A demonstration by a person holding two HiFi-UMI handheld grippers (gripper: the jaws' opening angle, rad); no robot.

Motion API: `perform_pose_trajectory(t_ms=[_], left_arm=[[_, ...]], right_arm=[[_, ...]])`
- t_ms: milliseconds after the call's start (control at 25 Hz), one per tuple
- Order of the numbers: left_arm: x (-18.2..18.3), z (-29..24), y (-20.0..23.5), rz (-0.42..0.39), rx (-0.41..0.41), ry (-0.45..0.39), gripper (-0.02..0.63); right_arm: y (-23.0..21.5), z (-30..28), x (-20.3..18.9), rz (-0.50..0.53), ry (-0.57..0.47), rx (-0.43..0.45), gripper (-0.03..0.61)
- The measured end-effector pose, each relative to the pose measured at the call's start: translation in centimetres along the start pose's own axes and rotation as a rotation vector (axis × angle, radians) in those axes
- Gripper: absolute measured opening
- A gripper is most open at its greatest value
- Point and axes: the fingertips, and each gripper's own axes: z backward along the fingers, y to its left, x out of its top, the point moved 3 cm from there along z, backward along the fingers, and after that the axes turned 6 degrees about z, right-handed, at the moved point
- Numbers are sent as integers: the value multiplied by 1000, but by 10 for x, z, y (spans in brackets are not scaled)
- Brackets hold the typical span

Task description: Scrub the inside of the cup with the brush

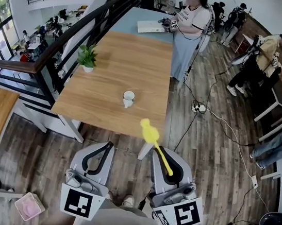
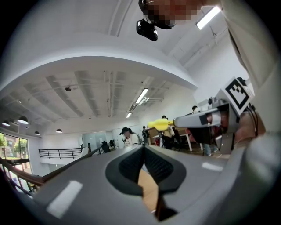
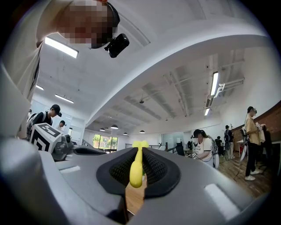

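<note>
A white cup (image 1: 128, 98) stands upright on the wooden table (image 1: 121, 65), near its front edge. My right gripper (image 1: 168, 159) is shut on the handle of a yellow brush (image 1: 156, 147). The brush head reaches up over the table's front edge, to the right of the cup and short of it. In the right gripper view the brush (image 3: 136, 165) stands clamped between the pads (image 3: 154, 168). My left gripper (image 1: 108, 147) is shut with nothing in it, below the table edge. In the left gripper view its jaws (image 2: 144, 150) meet, and the brush (image 2: 160, 124) shows at the right.
A potted plant (image 1: 88, 58) stands at the table's left edge. A person (image 1: 189, 28) stands at the far end by papers (image 1: 151, 27). A dark railing (image 1: 62, 41) runs along the left. Cables and a power strip (image 1: 199, 108) lie on the floor at the right.
</note>
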Motion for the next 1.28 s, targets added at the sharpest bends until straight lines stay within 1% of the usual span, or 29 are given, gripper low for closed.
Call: perform_pose_trajectory(t_ms=[80, 320, 640, 880, 1000, 1080, 1280], left_arm=[[-4, 0, -5, 41, 15, 31, 3], [-7, -5, -16, 59, 45, 53, 3], [-7, -7, -39, 53, 78, 61, 3], [-2, -14, -49, 10, 70, 42, 3], [-7, -16, -50, 46, 84, 56, 3], [-11, -18, -48, 55, 87, 61, 3], [-21, -30, -39, 93, 86, 68, 3]], right_arm=[[-4, 4, -1, -6, 3, 4, 31], [-18, 11, -8, -24, -6, 10, 31], [-37, 29, -13, -43, -22, 21, 31], [-44, 31, -16, -41, -19, 42, 31], [-47, 29, -18, -46, -25, 45, 31], [-49, 27, -19, -49, -33, 40, 31], [-53, 15, -26, -39, -13, 37, 31]])
